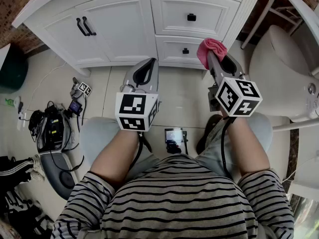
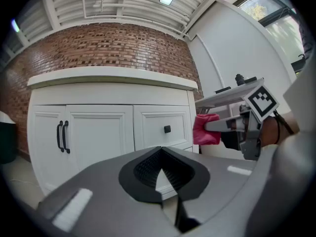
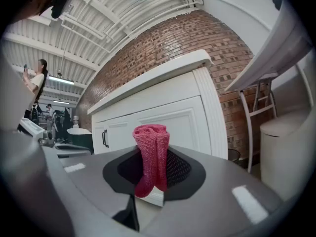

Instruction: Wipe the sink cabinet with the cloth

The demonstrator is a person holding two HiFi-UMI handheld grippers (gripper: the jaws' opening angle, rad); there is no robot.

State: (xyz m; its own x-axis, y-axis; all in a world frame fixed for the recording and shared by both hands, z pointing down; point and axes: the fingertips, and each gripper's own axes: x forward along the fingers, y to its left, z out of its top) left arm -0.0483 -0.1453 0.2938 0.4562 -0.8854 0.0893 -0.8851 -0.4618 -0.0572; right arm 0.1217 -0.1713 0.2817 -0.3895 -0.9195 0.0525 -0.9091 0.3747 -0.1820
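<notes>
The white sink cabinet (image 1: 124,24) stands ahead, with two doors on the left and black-knobbed drawers on the right. My right gripper (image 1: 213,58) is shut on a pink cloth (image 1: 210,50), folded and sticking out past the jaw tips, close to the cabinet's right corner post (image 1: 239,16). In the right gripper view the cloth (image 3: 151,157) stands upright between the jaws, a short way off the cabinet side (image 3: 173,122). My left gripper (image 1: 145,72) is shut and holds nothing, low in front of the lower drawer (image 1: 184,51). The left gripper view shows the cloth (image 2: 206,129) off to the right.
A white toilet (image 1: 284,68) sits right of the cabinet. A metal-legged stand (image 3: 256,107) rises beyond it against the brick wall. Gear and cables (image 1: 50,128) lie on the tiled floor at left. A dark bin (image 1: 12,68) stands at far left. My knees are below the grippers.
</notes>
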